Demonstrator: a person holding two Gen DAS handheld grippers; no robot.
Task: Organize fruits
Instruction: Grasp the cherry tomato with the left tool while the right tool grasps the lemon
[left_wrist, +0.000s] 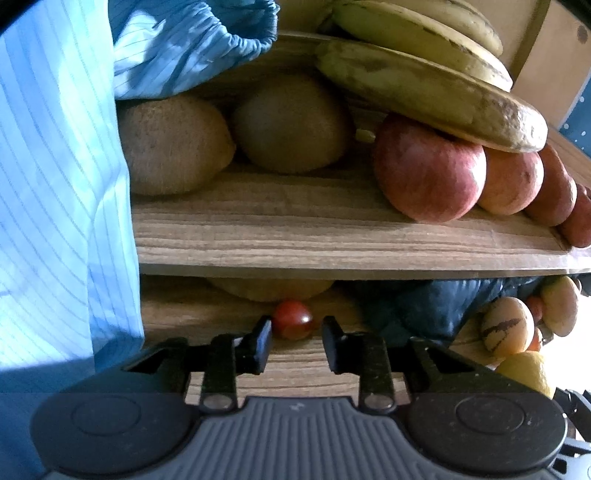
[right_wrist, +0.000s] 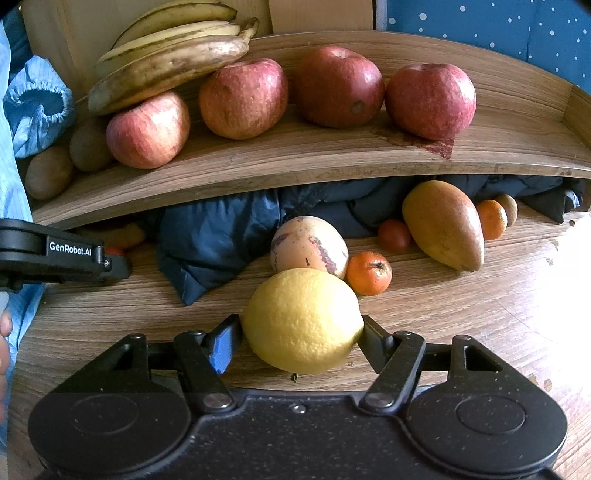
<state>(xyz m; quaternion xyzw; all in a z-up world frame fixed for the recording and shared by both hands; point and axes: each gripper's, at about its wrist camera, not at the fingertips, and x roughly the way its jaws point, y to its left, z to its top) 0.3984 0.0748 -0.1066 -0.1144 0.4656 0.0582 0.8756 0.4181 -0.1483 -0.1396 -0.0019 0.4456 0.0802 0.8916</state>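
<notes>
- Left wrist view: the left tongs (left_wrist: 296, 334) sit low at the table (left_wrist: 295, 365), spread apart, with a small red tomato (left_wrist: 293, 319) just ahead between the tips; the left tip seems to touch it, the right tip stands clear.
- Above them a wooden shelf (left_wrist: 332, 236) carries 2 kiwis (left_wrist: 173, 146), side by side, and a row of red apples (left_wrist: 428, 170) to their right.
- A bunch of bananas (left_wrist: 424, 81) rests on top of the nearest apple.
- A pale blue striped sleeve (left_wrist: 55, 184) fills the left side.
- A dark blue cloth (left_wrist: 424, 306) lies under the shelf, with a striped melon (left_wrist: 508, 326) beside it.
- Right wrist view: the right tongs (right_wrist: 302, 341) are clamped on a yellow lemon (right_wrist: 303, 319), 1 tip pressed to each side, just above the table (right_wrist: 461, 314).
- Behind the lemon lie a striped melon (right_wrist: 308, 245) and a mandarin (right_wrist: 369, 272), close together.
- Further right a mango (right_wrist: 443, 225) lies between a small tomato (right_wrist: 394, 235) and a second mandarin (right_wrist: 492, 218).
- The shelf (right_wrist: 314, 162) holds 4 apples (right_wrist: 243, 98) in a row, bananas (right_wrist: 166, 62) at the left end and kiwis (right_wrist: 50, 171) below them.
- The left tongs' black body shows at the left edge.
</notes>
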